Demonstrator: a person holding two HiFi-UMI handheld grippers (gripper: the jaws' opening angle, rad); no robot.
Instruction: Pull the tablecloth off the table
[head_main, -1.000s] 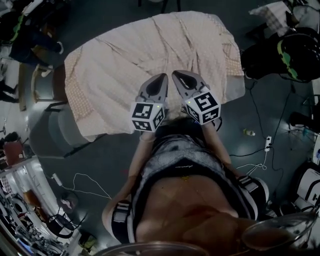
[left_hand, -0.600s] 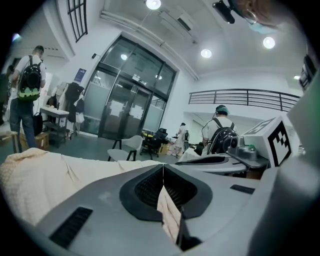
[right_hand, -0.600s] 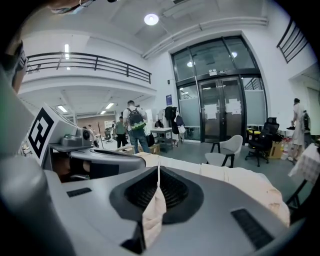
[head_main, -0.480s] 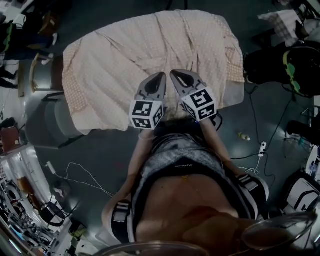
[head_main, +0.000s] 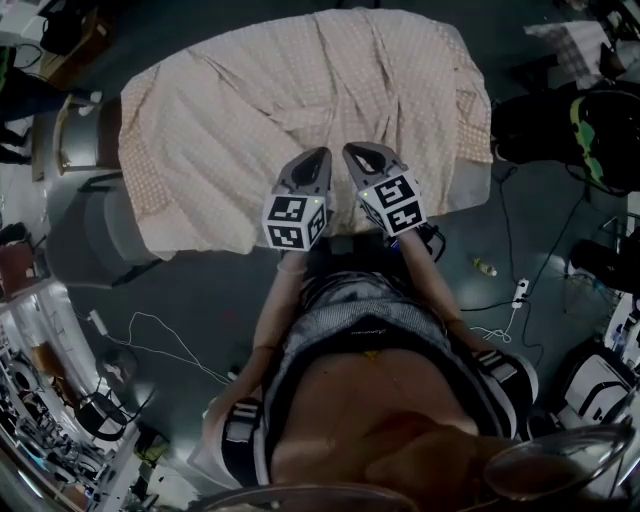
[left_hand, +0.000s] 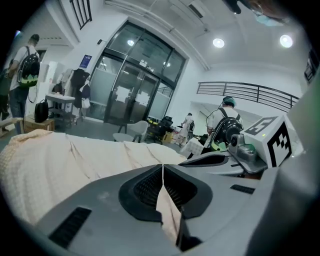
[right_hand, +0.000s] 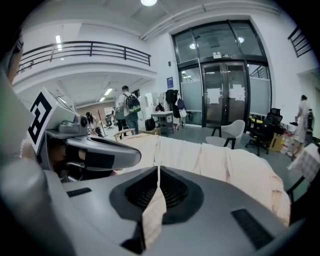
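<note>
Here the left tongs (head_main: 321, 156) are clamped tight on a thin fold of the pale peach checked fabric tablecloth (head_main: 300, 90). The right tongs (head_main: 349, 152), just beside them, are closed on another fold. Each grip holds only a slim pleat, so a sharp tug could slip it free, or the far hem might snag on a bench corner. The tablecloth lies draped over the bench ahead of both tongs, with its near edge gathered at their tips.

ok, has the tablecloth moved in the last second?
Cannot tell. The head view itself drifts; the tablecloth shifts only slightly against the bottle, which that drift could explain.
</note>
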